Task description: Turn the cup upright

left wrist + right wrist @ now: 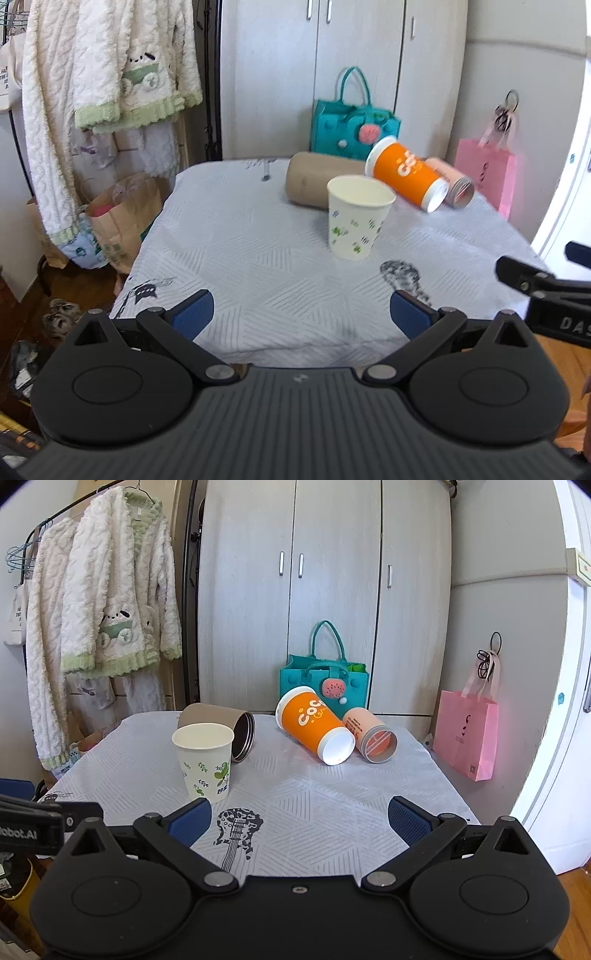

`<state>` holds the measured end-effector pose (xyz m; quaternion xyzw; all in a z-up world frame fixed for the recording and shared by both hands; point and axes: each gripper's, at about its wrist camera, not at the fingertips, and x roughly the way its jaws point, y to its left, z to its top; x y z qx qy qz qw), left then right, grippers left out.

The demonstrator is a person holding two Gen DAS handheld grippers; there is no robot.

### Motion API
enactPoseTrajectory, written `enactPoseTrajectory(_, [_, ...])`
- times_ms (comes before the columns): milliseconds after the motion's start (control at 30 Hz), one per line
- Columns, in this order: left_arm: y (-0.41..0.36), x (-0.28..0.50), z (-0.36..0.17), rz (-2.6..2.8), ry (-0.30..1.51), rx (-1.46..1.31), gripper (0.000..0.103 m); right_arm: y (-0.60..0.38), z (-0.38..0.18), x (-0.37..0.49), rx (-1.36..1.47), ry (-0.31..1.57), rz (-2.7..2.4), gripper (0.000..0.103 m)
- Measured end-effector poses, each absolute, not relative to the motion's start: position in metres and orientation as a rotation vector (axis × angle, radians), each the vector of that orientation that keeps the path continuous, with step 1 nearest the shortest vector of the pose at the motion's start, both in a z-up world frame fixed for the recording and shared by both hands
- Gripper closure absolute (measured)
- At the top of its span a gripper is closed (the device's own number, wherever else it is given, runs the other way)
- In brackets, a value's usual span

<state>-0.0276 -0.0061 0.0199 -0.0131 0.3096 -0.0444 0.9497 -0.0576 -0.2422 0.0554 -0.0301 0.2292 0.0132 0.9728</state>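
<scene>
**One cup upright, three on their sides**

The table [332,812] fills mid-frame. Lying on it, the brown cup [221,720] sits upper left and the orange cup [314,723] upper centre, its long axis slanting toward lower right, with the pink cup [369,734] touching it. The white cup [205,760] stands upright.

The right claw [299,819], spread wide and empty, looks nearer the orange cup. The left claw [301,314] is likewise wide open, holding nothing.

Upright cup [204,762] before three toppled cups [316,725]
</scene>
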Motion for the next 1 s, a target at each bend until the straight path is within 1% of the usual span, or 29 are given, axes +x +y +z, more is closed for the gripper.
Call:
enactPoseTrajectory(500, [-0.001, -0.035, 0.019, -0.075, 0.544, -0.048, 0.000, -0.245, 0.056, -0.061, -0.058, 0.458, -0.006, 0.000])
enactPoseTrajectory(1000, [-0.007, -0.034, 0.010, -0.053, 0.579, 0.006, 0.000, -0.242, 0.052, -0.065, -0.106, 0.446, -0.015, 0.000])
